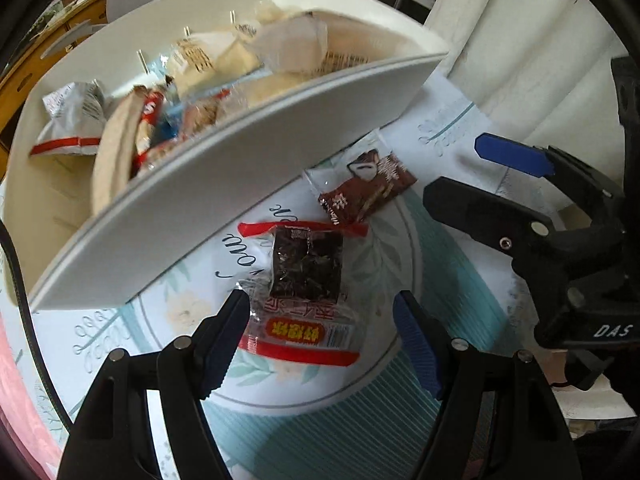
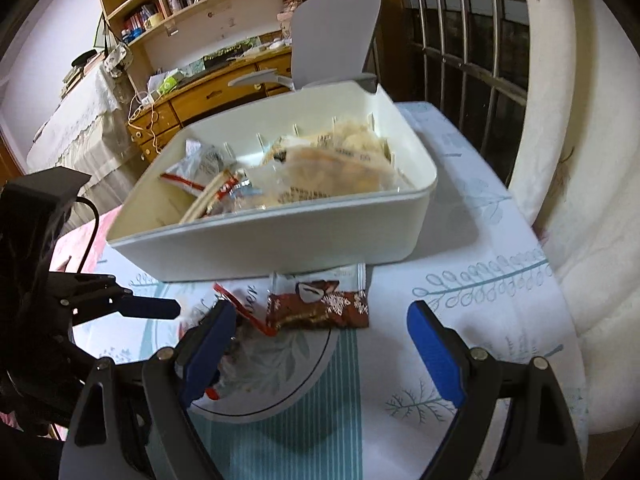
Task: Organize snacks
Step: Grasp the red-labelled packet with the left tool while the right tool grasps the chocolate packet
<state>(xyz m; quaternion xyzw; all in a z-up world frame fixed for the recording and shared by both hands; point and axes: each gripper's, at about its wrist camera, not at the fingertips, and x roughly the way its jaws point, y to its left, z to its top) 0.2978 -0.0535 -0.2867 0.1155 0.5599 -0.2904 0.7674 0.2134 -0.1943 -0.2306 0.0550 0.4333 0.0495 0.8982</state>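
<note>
The white bin (image 1: 224, 184) hides part of the tablecloth lettering (image 1: 240, 248). Packets inside it (image 2: 304, 176) blur together, labels unreadable.

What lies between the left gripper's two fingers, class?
The clear red-edged snack packet lies flat on the tablecloth between the open left gripper, in the left wrist view.

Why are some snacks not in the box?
Two snacks lie outside the white bin, on the tablecloth in front of it: a brown packet and a clear, red-edged packet lying between the open left tongs. The other snacks are piled inside.
</note>
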